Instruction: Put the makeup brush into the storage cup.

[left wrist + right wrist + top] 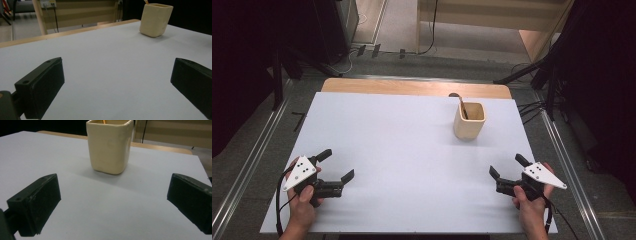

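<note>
**Both grippers open and waiting, cup not yet approached**

You hold the left hand-held gripper [337, 165] low over the near left of the white surface [402, 150], its jaws spread wide with nothing between them. Your right hand-held gripper [507, 166] sits at the near right, its jaws spread just as wide and just as empty. Neither touches anything but the air above the sheet.

The thing nearest your work is the cream square cup [469, 120], standing upright toward the far right of the surface, well apart from both grippers. A thin wooden stick [462, 107] leans inside it, its upper end poking above the rim on the far left side. In the right gripper view the cup [109, 146] stands squarely ahead between the jaws; in the left gripper view it [155, 19] lies off to the upper right.

By my reading, you are at the start: the reach has not begun. The right hand-held gripper is the closer and better lined up. Your next move likely calls for carrying it forward, then either straddling the cup's walls or coming down over the stick. Approach gently, since the cup may tip or slide on the smooth sheet.
</note>
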### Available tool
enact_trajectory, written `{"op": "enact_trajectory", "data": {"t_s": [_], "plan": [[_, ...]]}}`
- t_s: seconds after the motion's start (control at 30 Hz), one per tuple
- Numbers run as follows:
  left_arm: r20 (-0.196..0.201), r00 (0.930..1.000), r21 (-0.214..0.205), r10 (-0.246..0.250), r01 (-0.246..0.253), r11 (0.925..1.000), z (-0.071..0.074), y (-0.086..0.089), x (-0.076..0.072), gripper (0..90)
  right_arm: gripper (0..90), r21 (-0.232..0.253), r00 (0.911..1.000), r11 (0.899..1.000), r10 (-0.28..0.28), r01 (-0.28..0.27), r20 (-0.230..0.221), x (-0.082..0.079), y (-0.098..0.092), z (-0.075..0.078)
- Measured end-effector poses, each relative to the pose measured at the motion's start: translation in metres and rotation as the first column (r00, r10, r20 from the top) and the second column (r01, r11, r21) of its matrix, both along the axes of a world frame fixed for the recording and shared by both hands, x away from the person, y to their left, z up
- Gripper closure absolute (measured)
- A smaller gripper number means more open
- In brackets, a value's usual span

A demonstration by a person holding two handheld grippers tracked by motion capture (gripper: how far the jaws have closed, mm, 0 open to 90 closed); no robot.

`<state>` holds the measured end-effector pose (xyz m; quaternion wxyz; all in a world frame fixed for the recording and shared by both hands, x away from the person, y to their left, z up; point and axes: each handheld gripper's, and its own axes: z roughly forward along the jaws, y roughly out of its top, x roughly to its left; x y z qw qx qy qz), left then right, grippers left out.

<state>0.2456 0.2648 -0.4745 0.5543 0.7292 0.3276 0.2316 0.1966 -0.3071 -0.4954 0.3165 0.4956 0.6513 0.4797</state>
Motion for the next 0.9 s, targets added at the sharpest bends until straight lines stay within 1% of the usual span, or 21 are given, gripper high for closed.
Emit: {"op": "enact_trajectory", "data": {"t_s": [0.07,0.1,0.17,0.23,0.3,0.4,0.57,0.77,0.9], "plan": [[0.004,1.0,0.0,-0.001,0.001,1.0,0.0005,0.0002,-0.0001,0.0,0.0,0.001,1.0,1.0,-0.005,0.005,0.002,-0.0005,-0.0009,0.0005],[0.008,1.0,0.002,-0.001,0.001,1.0,0.0013,0.0006,-0.0003,0.0,0.0,0.019,0.9998,1.0,-0.016,0.016,0.007,-0.0023,-0.0035,0.0021],[0.008,1.0,0.001,-0.001,0.001,1.0,0.0015,0.0006,-0.0003,0.0,0.0,0.023,0.9998,1.0,-0.019,0.019,0.008,-0.0032,-0.0043,0.0024],[0.008,1.0,-0.001,-0.002,0.002,1.0,0.0017,0.0005,-0.0005,0.0,0.0,0.009,0.9998,1.0,-0.021,0.021,0.005,-0.006,-0.0051,0.0013],[0.008,1.0,0.0,-0.003,0.003,1.0,0.0017,0.0,-0.0007,0.0,0.0,0.009,0.9998,1.0,-0.021,0.021,0.003,-0.0064,-0.0052,0.0004],[0.009,0.9999,0.003,-0.007,0.007,1.0,0.0016,-0.0015,-0.001,0.0,0.0,0.007,0.9998,1.0,-0.018,0.018,-0.009,-0.0042,-0.0036,-0.0027],[0.009,0.9999,0.004,-0.007,0.007,1.0,0.0017,-0.0015,-0.0009,0.0,0.0,-0.007,1.0,1.0,-0.007,0.007,-0.007,-0.0034,-0.0002,-0.0032],[0.008,0.9999,0.003,-0.012,0.012,0.9999,0.0012,-0.0024,0.0001,0.0,0.0,-0.003,0.9999,1.0,-0.014,0.014,-0.009,-0.0024,-0.0009,-0.0048],[0.009,0.9999,0.003,-0.011,0.011,0.9999,0.0014,-0.0028,-0.0001,0.0,0.0,0.007,0.9999,1.0,-0.014,0.014,-0.008,-0.0023,-0.0022,-0.0051]]}}
